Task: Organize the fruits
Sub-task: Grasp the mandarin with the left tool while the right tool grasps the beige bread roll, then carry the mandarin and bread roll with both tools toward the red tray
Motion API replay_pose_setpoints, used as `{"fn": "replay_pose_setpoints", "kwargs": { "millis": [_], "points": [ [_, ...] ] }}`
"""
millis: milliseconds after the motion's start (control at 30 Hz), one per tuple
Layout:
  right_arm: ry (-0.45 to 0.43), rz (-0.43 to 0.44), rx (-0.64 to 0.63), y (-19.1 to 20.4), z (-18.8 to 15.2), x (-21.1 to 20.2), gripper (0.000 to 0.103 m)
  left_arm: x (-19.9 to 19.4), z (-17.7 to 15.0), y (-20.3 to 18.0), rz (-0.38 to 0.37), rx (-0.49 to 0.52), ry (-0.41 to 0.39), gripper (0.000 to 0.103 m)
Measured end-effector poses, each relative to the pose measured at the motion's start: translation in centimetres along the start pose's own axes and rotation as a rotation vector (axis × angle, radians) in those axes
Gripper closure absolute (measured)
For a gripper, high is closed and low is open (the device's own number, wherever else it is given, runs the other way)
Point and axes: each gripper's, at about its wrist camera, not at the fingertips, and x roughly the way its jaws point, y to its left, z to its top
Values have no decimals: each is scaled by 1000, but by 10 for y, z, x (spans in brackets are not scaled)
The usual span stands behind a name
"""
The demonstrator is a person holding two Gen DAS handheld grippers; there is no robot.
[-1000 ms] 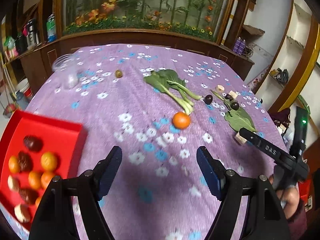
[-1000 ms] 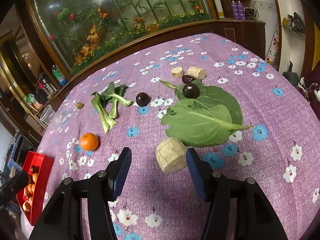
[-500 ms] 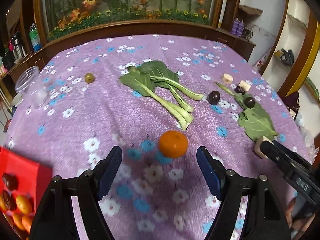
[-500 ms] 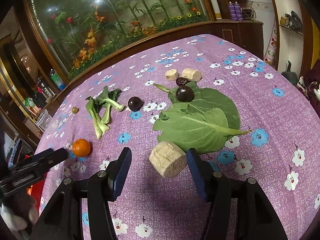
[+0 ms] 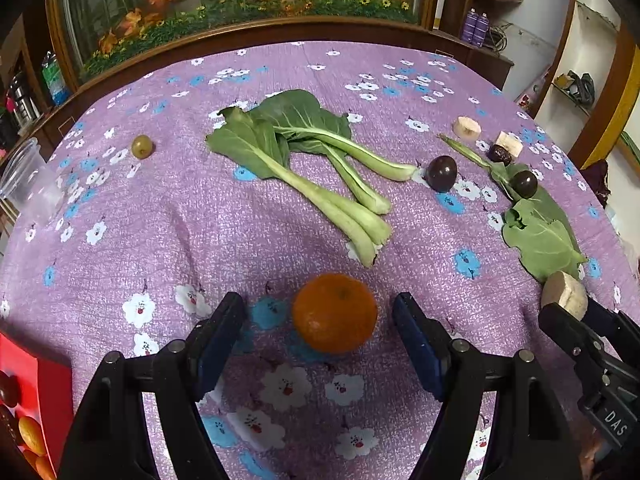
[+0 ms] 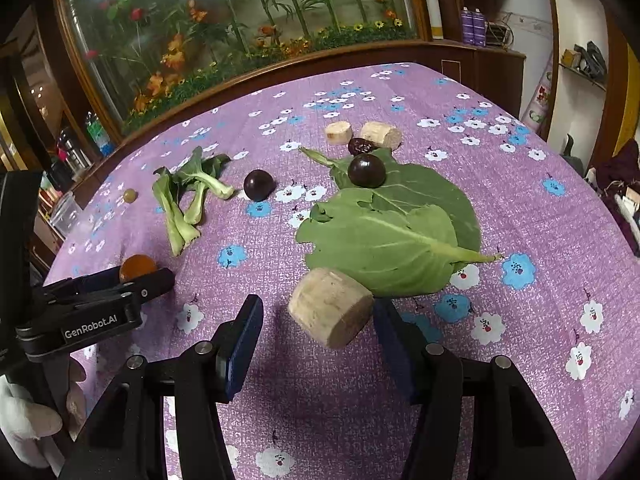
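Left wrist view: left gripper point(image 5: 320, 330) wide around orange point(image 5: 334, 312), untouched; right gripper point(image 6: 316, 330) wide around beige chunk point(image 6: 330, 306).

An orange point(image 5: 334, 312) is flanked by the fingers of the left gripper point(image 5: 320, 344), with bok choy point(image 5: 316, 160) laid behind it. To the right of the bok choy a plum point(image 5: 441, 173) is placed. Another plum point(image 6: 366, 171) is set on a large leaf point(image 6: 392, 232), whose near edge is met by a cut chunk point(image 6: 330, 307).
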Motion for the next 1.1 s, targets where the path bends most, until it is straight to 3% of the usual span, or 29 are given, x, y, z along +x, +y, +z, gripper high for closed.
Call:
{"fn": "replay_pose_setpoints", "kwargs": {
  "millis": [100,167,200,233,267,467,1100],
  "points": [
    [-4,-23,-17,1,-1,0,57,1,0,-2,8,12,4,27],
    [-3,-20,-16,1,-1,-1,57,0,-1,-3,11,22,-1,30],
    [-3,-19,-16,1,-1,-1,57,-2,-1,-2,13,13,-11,41],
    [-4,-19,-16,1,-1,-1,58,-4,-2,-2,14,9,-16,60],
    [-4,-19,-16,0,-1,-1,58,-6,-2,-2,12,6,-17,69],
    [-11,-23,-20,1,-1,-3,58,-18,-11,-2,13,2,-32,69],
    [-75,-7,-15,0,0,-21,58,-76,-50,-7,-145,-113,-86,69]
  ]
}}
